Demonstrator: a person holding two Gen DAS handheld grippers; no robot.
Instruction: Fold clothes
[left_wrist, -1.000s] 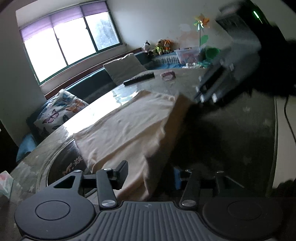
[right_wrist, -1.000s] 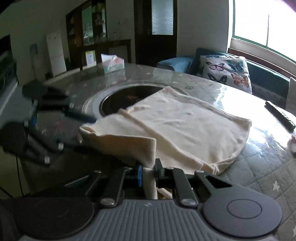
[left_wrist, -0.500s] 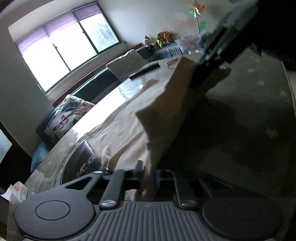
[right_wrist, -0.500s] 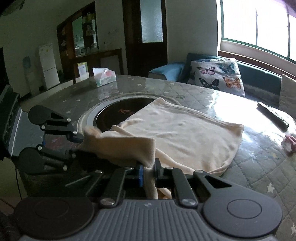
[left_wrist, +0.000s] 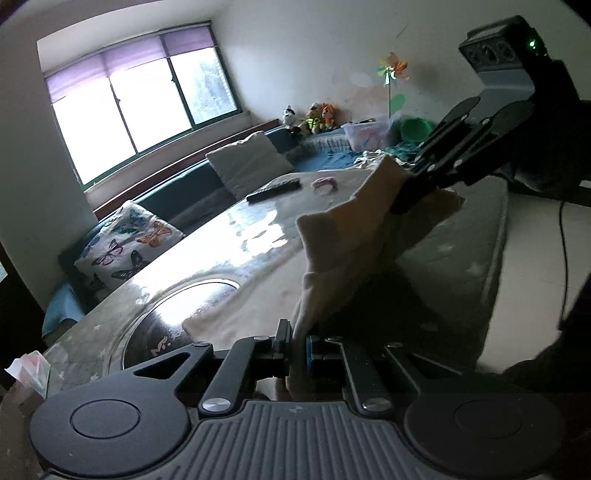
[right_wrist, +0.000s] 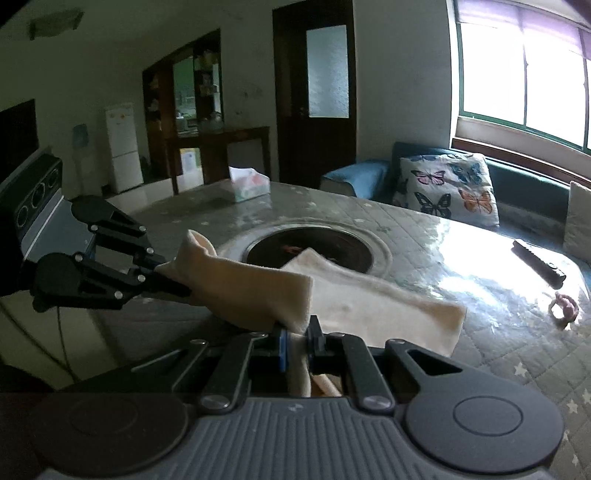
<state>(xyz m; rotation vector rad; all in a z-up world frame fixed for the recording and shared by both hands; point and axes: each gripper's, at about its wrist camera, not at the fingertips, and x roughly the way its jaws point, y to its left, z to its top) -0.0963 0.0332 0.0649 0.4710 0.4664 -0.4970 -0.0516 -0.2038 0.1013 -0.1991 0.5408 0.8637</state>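
Note:
A cream garment (left_wrist: 343, 243) (right_wrist: 369, 302) lies partly on the round quilted table (left_wrist: 461, 266) (right_wrist: 424, 229). Its near edge is lifted off the table and stretched between both grippers. My left gripper (left_wrist: 297, 345) is shut on one corner of the garment; it also shows at the left of the right wrist view (right_wrist: 166, 275). My right gripper (right_wrist: 295, 341) is shut on the other corner; it also shows at the upper right of the left wrist view (left_wrist: 410, 188). The far part of the garment still rests flat on the table.
A dark round inset (right_wrist: 308, 251) (left_wrist: 166, 325) sits in the table's middle. A black remote (right_wrist: 537, 262) (left_wrist: 273, 189) and a small pink item (right_wrist: 563, 308) (left_wrist: 325, 183) lie on the far side. A tissue box (right_wrist: 247, 182) stands at the table's back. A sofa with cushions (right_wrist: 447, 188) runs under the window.
My left gripper has shut on the garment's corner. Both grippers have lifted the near edge higher and carried it across the table over the flat part.

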